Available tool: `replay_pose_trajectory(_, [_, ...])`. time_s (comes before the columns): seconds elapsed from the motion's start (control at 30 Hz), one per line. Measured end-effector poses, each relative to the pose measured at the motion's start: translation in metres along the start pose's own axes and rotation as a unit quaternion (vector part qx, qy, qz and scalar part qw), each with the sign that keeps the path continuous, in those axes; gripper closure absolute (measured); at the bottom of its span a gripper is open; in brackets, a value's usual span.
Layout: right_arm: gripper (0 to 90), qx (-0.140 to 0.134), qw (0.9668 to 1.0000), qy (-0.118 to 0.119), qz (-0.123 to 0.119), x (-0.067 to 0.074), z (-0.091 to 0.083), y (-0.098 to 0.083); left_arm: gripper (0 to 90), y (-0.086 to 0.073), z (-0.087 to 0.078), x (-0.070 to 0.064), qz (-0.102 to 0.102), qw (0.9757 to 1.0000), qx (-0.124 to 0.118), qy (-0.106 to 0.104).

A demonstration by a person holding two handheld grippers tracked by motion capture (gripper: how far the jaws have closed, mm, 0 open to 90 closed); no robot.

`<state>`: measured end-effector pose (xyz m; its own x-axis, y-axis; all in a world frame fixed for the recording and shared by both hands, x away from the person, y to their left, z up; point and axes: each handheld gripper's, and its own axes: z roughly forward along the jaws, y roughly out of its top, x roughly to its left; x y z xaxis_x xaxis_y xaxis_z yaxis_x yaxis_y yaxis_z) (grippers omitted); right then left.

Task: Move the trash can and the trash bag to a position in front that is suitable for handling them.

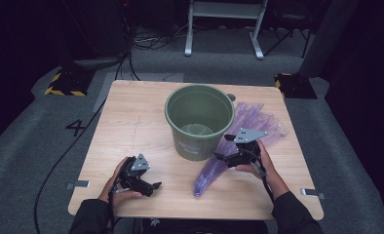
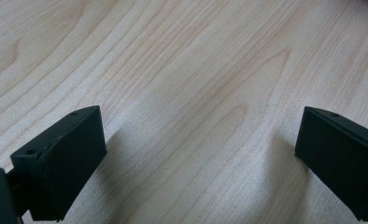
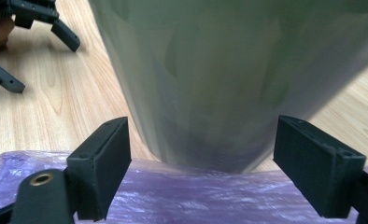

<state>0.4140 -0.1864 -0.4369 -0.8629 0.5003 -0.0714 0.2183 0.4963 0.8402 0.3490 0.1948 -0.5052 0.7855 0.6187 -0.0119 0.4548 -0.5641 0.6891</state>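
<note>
In the high view, a green bucket (image 1: pixel 200 119) stands upright at the centre of the frame on a light wooden table (image 1: pixel 131 117), its mouth open and its inside bare. A purple plastic bag (image 1: pixel 258 122) lies flat on the table to the right of the bucket, running from the centre right of the frame down to a narrow end at the lower centre, and its near edge sits against the bucket's base. The right gripper (image 1: pixel 222 157) is held in the person's right hand (image 1: pixel 263 163) at the lower right of centre, above the narrow stretch of the bag and just beside the bucket wall. In the right gripper view, its two black jaws stand wide apart with nothing between them; the purple bag (image 3: pixel 196 196) fills the bottom of that frame beneath them, and the blurred green bucket (image 3: pixel 229 79) rises directly ahead. The left gripper (image 1: pixel 153 186) is held in the left hand (image 1: pixel 116 183) at the lower left of the high view, well apart from the bucket and the bag. In the left gripper view, its jaws are likewise spread wide, and bare table wood (image 2: pixel 191 93) lies between them. The left gripper (image 3: pixel 32 28) also appears at the upper left of the right gripper view, low over the table.
</note>
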Motion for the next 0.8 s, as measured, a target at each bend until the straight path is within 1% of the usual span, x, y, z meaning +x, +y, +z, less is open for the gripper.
replay_pose_trajectory(0.07, [17.2, 0.005, 0.9999, -0.007, -0.007, 0.003, 0.003, 0.002, 1.3, 0.0, 0.0, 0.0, 0.0, 1.0, 0.0, 0.0])
replay_pose_trajectory(0.23, [17.9, 0.003, 1.0, -0.003, -0.007, 0.005, 0.007, 0.003, 1.3, 0.0, 0.0, 0.0, 0.0, 1.0, 0.0, 0.0])
replay_pose_trajectory(0.37, [17.6, -0.002, 1.0, 0.003, -0.008, 0.008, 0.01, 0.005, 1.3, 0.0, 0.0, 0.0, 0.0, 1.0, 0.0, 0.0])
replay_pose_trajectory(0.4, [17.5, -0.005, 0.9999, 0.009, -0.012, 0.01, 0.012, 0.006, 1.3, 0.0, 0.0, 0.0, -0.001, 1.0, 0.0, 0.0])
replay_pose_trajectory(0.43, [17.5, -0.005, 0.9999, 0.009, -0.012, 0.01, 0.012, 0.006, 1.3, 0.0, 0.0, 0.0, -0.001, 1.0, 0.0, 0.0])
replay_pose_trajectory(0.47, [17.6, -0.004, 0.9997, 0.016, -0.017, 0.013, 0.015, 0.007, 1.3, 0.0, 0.0, 0.0, 0.0, 1.0, 0.0, 0.0])
replay_pose_trajectory(0.53, [18.1, -0.003, 0.9997, 0.016, -0.02, 0.015, 0.015, 0.008, 1.3, 0.0, 0.0, 0.0, 0.0, 1.0, 0.0, 0.0])
replay_pose_trajectory(0.63, [18.8, -0.003, 0.9996, 0.014, -0.023, 0.015, 0.012, 0.006, 1.3, 0.0, 0.0, 0.0, 0.0, 1.0, 0.0, 0.0])
replay_pose_trajectory(0.7, [19.0, -0.003, 0.9997, 0.008, -0.021, 0.014, 0.006, 0.002, 1.3, 0.0, 0.0, 0.0, 0.001, 1.0, 0.001, 0.0])
replay_pose_trajectory(0.8, [19.5, 0.004, 0.9999, -0.008, -0.006, 0.006, -0.008, -0.01, 1.4, 0.0, 0.0, 0.0, 0.001, 1.0, 0.001, 0.0])
